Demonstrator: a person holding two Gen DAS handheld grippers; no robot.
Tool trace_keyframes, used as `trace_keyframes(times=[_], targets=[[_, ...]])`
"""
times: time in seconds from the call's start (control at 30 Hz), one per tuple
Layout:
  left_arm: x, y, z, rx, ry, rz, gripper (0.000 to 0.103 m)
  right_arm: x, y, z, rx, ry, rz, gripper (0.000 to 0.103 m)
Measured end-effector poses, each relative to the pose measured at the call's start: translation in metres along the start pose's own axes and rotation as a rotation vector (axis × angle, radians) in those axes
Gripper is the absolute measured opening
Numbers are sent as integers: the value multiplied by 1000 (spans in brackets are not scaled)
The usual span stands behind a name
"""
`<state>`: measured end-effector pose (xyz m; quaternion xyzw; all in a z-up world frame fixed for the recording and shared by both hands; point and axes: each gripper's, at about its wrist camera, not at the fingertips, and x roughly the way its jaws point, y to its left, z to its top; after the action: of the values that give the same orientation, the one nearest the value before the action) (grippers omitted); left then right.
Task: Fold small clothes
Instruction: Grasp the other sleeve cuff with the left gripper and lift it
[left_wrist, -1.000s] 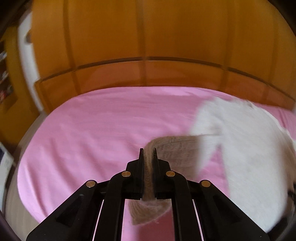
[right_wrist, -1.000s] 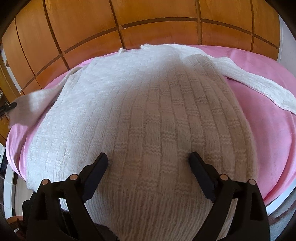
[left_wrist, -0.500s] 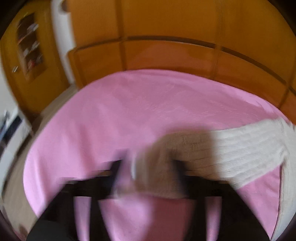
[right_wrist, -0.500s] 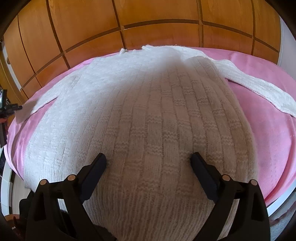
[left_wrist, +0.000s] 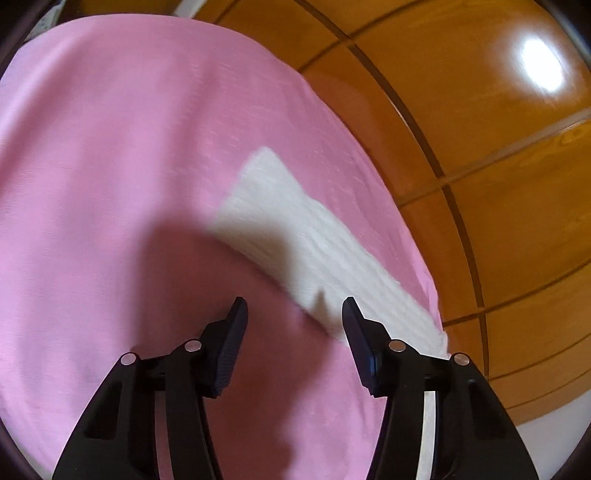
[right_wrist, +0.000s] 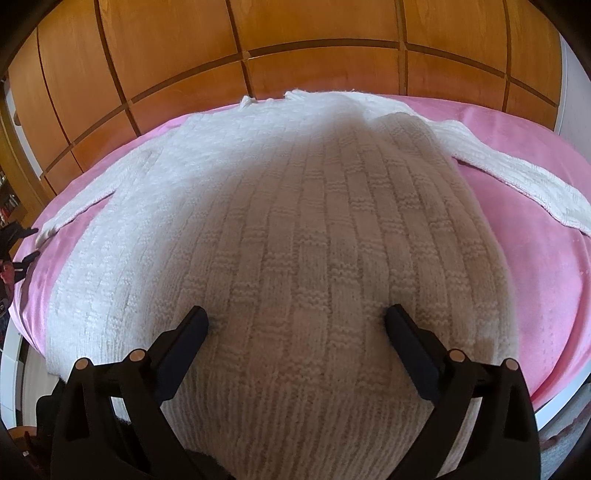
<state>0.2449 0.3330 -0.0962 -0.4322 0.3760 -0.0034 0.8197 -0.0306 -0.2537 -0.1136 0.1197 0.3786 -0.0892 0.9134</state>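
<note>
A white knitted sweater (right_wrist: 295, 221) lies spread flat on a pink bed cover (right_wrist: 535, 295), both sleeves stretched out to the sides. My right gripper (right_wrist: 297, 319) is open, low over the sweater's lower body near the hem, its fingers (right_wrist: 406, 332) spread on the knit. In the left wrist view the left sleeve (left_wrist: 303, 240) lies flat on the pink cover (left_wrist: 110, 184). My left gripper (left_wrist: 291, 310) is open and empty, just above the cover, with the sleeve beside its right finger. It also shows at the far left edge of the right wrist view (right_wrist: 16, 247).
A wooden panelled wall (right_wrist: 295, 37) runs close behind the bed. The bed's left edge and a white frame (right_wrist: 11, 350) show at the left. The near right bed edge (right_wrist: 554, 402) drops to the floor.
My left gripper has let go of the left sleeve, opened and swung left; the sleeve now lies flat on the cover. The right gripper has barely moved.
</note>
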Motion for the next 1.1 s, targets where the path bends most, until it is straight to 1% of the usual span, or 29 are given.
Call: trace_keyframes(times=[0.1, 0.2, 0.27, 0.37, 0.4, 0.5, 0.53, 0.57, 0.6, 0.67, 0.7, 0.77, 0.8, 0.87, 0.93, 1.0, 1.03, 1.07, 1.1], targets=[[14, -10, -1, -39, -16, -15, 52, 0, 0, 1, 1, 1, 0, 97], [36, -17, 10, -79, -29, -3, 53, -5, -3, 5, 30, -22, -14, 96], [45, -20, 16, -91, -42, 10, 53, -10, -11, 12, 71, -57, -56, 96], [58, -29, 24, -89, -50, 30, 53, -11, -22, 31, 99, -101, -128, 96], [57, -27, 25, -89, -52, 32, 53, -7, -24, 42, 94, -111, -163, 97], [66, -33, 29, -93, -50, 46, 52, 10, -25, 71, 71, -102, -217, 97], [69, -35, 30, -94, -50, 47, 52, 17, -23, 82, 65, -102, -221, 97], [61, -28, 28, -95, -50, 44, 51, 23, -22, 94, 57, -105, -220, 97], [61, -28, 29, -99, -48, 48, 49, 29, -19, 106, 43, -112, -220, 97], [56, -20, 28, -107, -47, 41, 49, 41, -10, 132, -19, -134, -239, 99], [54, -18, 28, -108, -47, 38, 49, 48, -5, 142, -61, -145, -255, 101], [53, -15, 28, -106, -49, 34, 49, 66, 7, 160, -182, -166, -330, 101], [53, -16, 28, -97, -50, 39, 50, 74, 8, 163, -218, -165, -361, 101], [55, -18, 28, -81, -50, 30, 59, 96, 7, 167, -282, -142, -432, 101], [57, -23, 28, -56, -47, 18, 75, 116, 0, 164, -296, -94, -465, 101], [62, -32, 29, -22, -43, 38, 77, 132, -12, 158, -276, -39, -463, 101], [65, -36, 30, -4, -42, 59, 77, 131, -13, 158, -272, -43, -459, 101], [67, -39, 30, 8, -44, 75, 73, 130, -13, 156, -275, -46, -464, 101], [69, -41, 30, 15, -47, 96, 57, 130, -11, 154, -289, -53, -481, 101]])
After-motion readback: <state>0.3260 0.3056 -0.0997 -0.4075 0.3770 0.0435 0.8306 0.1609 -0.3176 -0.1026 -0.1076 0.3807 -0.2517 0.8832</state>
